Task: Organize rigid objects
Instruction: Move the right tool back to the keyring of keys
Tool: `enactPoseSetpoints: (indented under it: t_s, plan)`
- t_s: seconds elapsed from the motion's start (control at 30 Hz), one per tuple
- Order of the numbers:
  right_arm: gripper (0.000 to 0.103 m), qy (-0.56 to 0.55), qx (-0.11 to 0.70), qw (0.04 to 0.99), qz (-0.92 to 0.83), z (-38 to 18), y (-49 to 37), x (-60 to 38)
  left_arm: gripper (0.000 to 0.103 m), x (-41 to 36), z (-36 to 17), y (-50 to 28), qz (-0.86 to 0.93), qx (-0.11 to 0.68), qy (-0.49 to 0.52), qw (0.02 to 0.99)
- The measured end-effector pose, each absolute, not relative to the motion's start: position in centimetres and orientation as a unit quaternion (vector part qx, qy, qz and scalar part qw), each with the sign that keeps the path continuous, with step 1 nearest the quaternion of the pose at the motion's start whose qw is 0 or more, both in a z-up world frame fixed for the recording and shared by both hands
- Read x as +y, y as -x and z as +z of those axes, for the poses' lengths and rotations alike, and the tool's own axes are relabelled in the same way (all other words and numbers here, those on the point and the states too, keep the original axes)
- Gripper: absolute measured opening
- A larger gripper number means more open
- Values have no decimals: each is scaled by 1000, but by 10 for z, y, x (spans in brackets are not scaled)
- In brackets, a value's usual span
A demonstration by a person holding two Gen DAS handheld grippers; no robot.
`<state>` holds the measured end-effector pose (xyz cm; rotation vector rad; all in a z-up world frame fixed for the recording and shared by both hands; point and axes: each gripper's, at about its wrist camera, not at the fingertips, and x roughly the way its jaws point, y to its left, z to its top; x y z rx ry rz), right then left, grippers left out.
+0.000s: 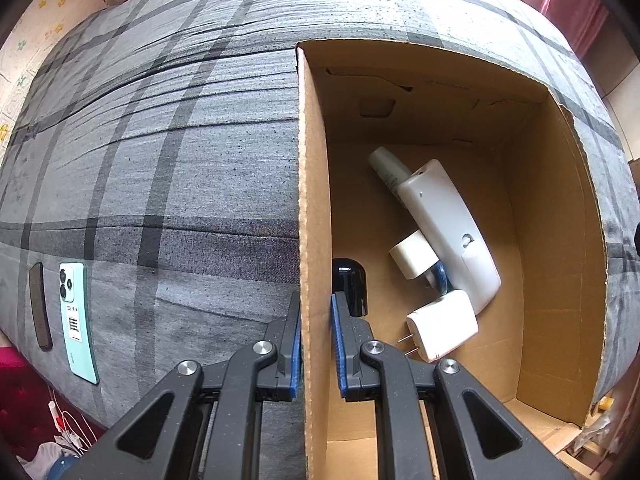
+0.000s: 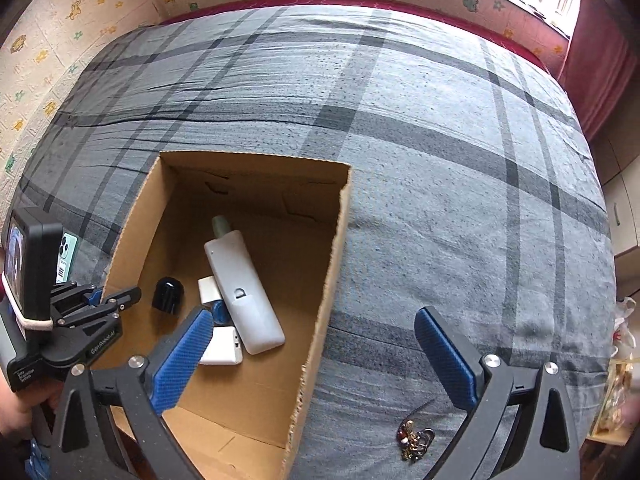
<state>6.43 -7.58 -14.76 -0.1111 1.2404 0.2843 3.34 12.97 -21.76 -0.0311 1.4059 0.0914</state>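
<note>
Left gripper (image 1: 316, 344) is clamped on the left wall of the cardboard box (image 1: 314, 184), one pad on each side. Inside lie a white remote (image 1: 448, 232), two white chargers (image 1: 442, 326), a black cap (image 1: 349, 286) and a pale tube (image 1: 386, 168). A mint phone (image 1: 78, 320) lies on the grey checked bedspread (image 1: 160, 140).

Right gripper (image 2: 316, 352) hangs wide open and empty over the box's right wall (image 2: 320, 320). A bunch of keys (image 2: 414, 440) lies on the bedspread beside it.
</note>
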Motion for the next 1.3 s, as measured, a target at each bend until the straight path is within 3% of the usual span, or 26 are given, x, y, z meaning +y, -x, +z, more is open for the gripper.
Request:
enactPoseSetpoints:
  t_s: [0.43,1.3]
  plan:
    - [103,18,600,798,40,-156,-34,-156,14,129,-218,-33,37,645,7,763]
    - [103,-18,675,737,-36,-268,25,-215,14,127,-218,-32,29,644,-4,765]
